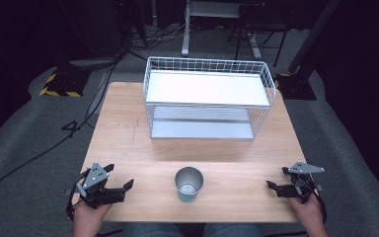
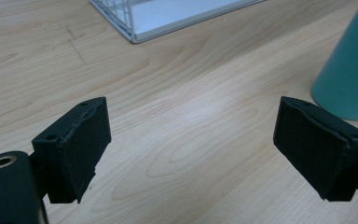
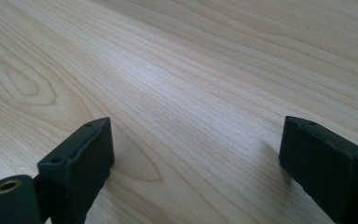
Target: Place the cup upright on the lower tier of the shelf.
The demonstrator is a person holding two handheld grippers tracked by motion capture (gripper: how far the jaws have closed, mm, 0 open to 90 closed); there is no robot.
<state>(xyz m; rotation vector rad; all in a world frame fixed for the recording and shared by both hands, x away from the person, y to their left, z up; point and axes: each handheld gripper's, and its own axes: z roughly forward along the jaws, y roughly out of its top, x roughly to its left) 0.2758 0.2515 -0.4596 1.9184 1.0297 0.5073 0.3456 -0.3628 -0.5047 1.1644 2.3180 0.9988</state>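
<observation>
The teal cup [image 1: 189, 184] stands upright at the near table [image 1: 128, 128] edge, between both grippers. The left gripper [image 1: 120, 183] points at it with jaws apart and empty; probably the reach begins, and next it must close in. The right gripper [image 1: 275, 188] rests open. The cup's inside is unclear.

We are seeing bare bench [image 1: 128, 128] between each hand-held gripper and the cup [image 1: 189, 183] standing in the middle near the front. The wire rack [image 1: 208, 98] is blocking the back, with open wood beside it.
</observation>
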